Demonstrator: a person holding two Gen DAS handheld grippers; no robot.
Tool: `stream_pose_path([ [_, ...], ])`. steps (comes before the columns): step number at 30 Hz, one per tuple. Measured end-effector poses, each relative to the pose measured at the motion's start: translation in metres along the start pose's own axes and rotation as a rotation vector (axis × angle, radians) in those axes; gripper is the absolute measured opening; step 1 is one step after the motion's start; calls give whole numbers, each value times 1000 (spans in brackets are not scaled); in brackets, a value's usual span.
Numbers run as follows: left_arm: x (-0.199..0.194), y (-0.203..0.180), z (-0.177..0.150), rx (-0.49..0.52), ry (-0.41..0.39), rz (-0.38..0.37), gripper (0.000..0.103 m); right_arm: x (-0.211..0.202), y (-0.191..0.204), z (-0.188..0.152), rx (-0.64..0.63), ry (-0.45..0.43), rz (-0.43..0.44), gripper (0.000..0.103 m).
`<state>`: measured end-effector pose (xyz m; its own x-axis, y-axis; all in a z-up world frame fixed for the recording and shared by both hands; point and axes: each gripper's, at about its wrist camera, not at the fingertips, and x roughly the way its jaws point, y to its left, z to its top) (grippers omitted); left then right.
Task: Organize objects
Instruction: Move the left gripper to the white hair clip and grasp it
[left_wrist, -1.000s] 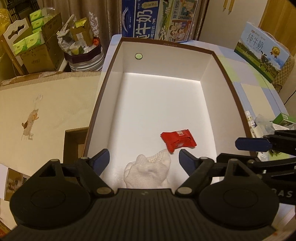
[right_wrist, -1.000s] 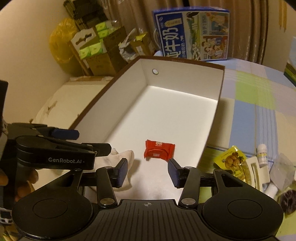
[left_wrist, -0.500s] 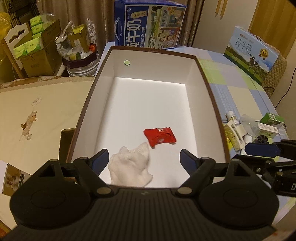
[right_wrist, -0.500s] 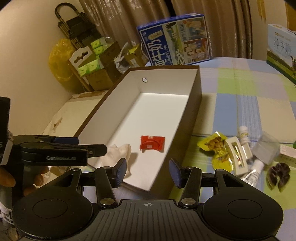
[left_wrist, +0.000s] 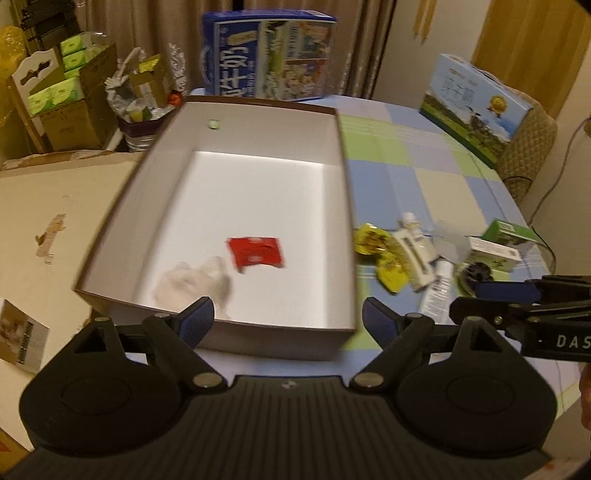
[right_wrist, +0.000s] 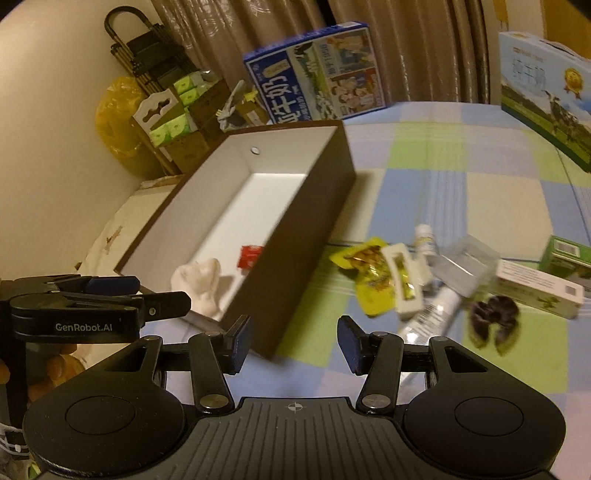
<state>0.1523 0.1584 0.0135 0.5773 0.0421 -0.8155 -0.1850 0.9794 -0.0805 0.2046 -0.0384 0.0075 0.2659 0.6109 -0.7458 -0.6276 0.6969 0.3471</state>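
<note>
From the left wrist, the left gripper (left_wrist: 288, 319) hangs over the near wall of the brown box (left_wrist: 343, 206); its jaws, just widening, hold nothing. Inside lie a red packet (left_wrist: 256, 252) and a white cloth (left_wrist: 192, 282).

From the right wrist, the right gripper (right_wrist: 293, 345) stands partly spread and empty beside the box's near corner, and a yellow snack pack (right_wrist: 369, 280) lies right of the box.

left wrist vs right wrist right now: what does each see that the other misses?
Left wrist only: the left gripper head on with open, empty jaws, and a booklet left of the box. Right wrist only: the right gripper head on, open and empty, a yellow bag and a folded black rack. Both: the box, red packet, white cloth, yellow snack pack.
</note>
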Motion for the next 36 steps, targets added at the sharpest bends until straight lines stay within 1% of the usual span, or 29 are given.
stream_pose_path([
  [9,9,-61,-8,41,29,-39,85,-26,-52,-13,53,18,-35,48],
  [22,28,-129,-7,120,56,-90,84,-58,-120,-28,159,3,-111,48],
  [30,45,-157,-2,139,62,-101,84,-74,-161,-33,211,-17,-178,48],
  [33,54,-166,0,140,63,-99,81,-78,-176,-35,226,-18,-202,48],
  [34,57,-168,0,140,62,-98,78,-80,-181,-35,233,-17,-208,48],
  [36,65,-172,2,140,68,-90,77,-81,-192,-35,246,-19,-218,48],
])
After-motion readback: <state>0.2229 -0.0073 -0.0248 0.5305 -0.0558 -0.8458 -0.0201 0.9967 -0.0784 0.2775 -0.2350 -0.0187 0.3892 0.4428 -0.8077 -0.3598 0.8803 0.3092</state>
